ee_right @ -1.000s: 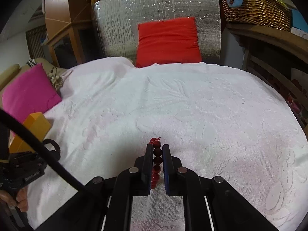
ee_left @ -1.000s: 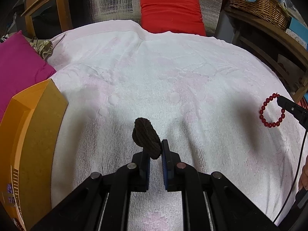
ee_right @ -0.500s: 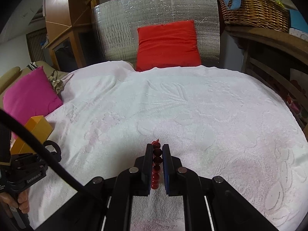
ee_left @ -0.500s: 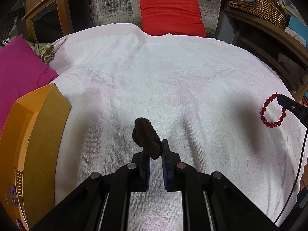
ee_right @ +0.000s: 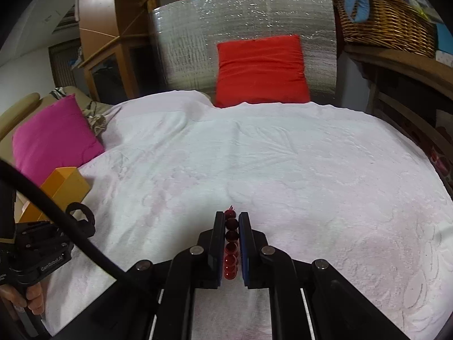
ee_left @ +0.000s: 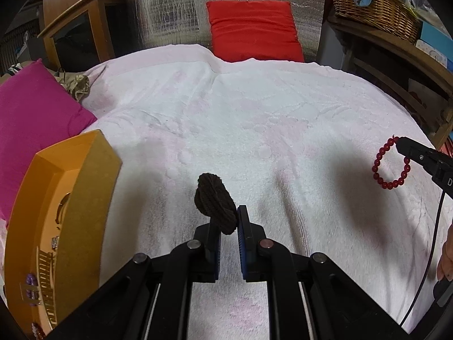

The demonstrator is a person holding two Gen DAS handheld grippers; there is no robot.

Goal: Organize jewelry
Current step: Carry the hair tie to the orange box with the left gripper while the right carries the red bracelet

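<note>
My left gripper point(ee_left: 228, 221) is shut on a dark brown woven band point(ee_left: 215, 202) and holds it above the white towel point(ee_left: 254, 130). An orange jewelry box point(ee_left: 56, 215) stands open at the left, with purple beads and metal pieces inside. My right gripper point(ee_right: 232, 226) is shut on a red bead bracelet point(ee_right: 231, 243), seen edge-on between the jaws. In the left wrist view the bracelet point(ee_left: 392, 164) hangs as a ring from the right gripper point(ee_left: 402, 146) at the far right. In the right wrist view the box point(ee_right: 63, 189) and the left gripper point(ee_right: 82, 215) are at the left.
A magenta cushion point(ee_left: 31, 119) lies behind the box. A red cushion point(ee_left: 252, 31) leans on a silver foil panel point(ee_right: 240, 36) at the back. A wicker basket point(ee_left: 371, 5) sits on a wooden shelf at the right. A wooden cabinet point(ee_left: 76, 25) stands back left.
Both grippers have drawn back and risen a little, each still holding its piece. The orange box shows larger at the left of the left wrist view.
</note>
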